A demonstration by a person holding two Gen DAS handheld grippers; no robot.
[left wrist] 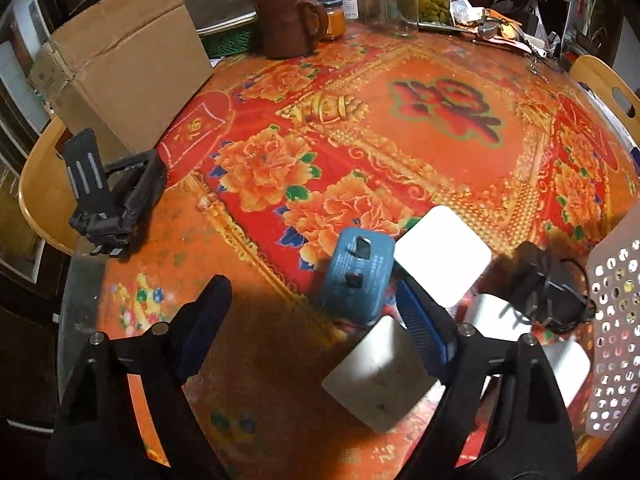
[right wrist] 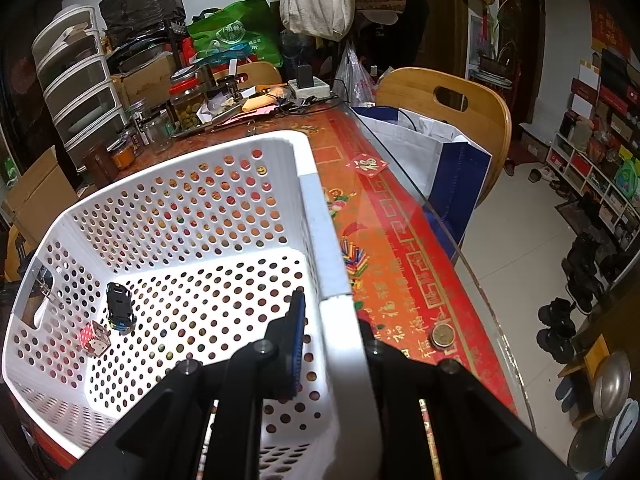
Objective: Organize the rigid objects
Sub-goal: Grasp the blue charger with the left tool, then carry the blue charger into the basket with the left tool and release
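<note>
In the left wrist view my left gripper (left wrist: 312,285) hangs open over the red flowered table, with nothing pressed between its fingers. Just beyond its tips lies a blue box (left wrist: 356,276). A white square block (left wrist: 442,256) sits to the right of it, and another white block (left wrist: 376,372) lies lower between the fingers. A black charger with a cord (left wrist: 548,288) rests beside the white perforated basket (left wrist: 616,300). In the right wrist view my right gripper (right wrist: 332,314) is shut on the basket's (right wrist: 312,200) right wall, one finger inside. A toy car (right wrist: 119,306) and a small pink box (right wrist: 94,338) lie in the basket.
A black phone stand (left wrist: 108,196) sits at the table's left edge, with a cardboard box (left wrist: 128,60) behind it. A brown mug (left wrist: 288,20) and several jars (left wrist: 400,4) line the far side. A coin (right wrist: 442,336) lies near the glass edge; a wooden chair (right wrist: 452,104) holds a bag.
</note>
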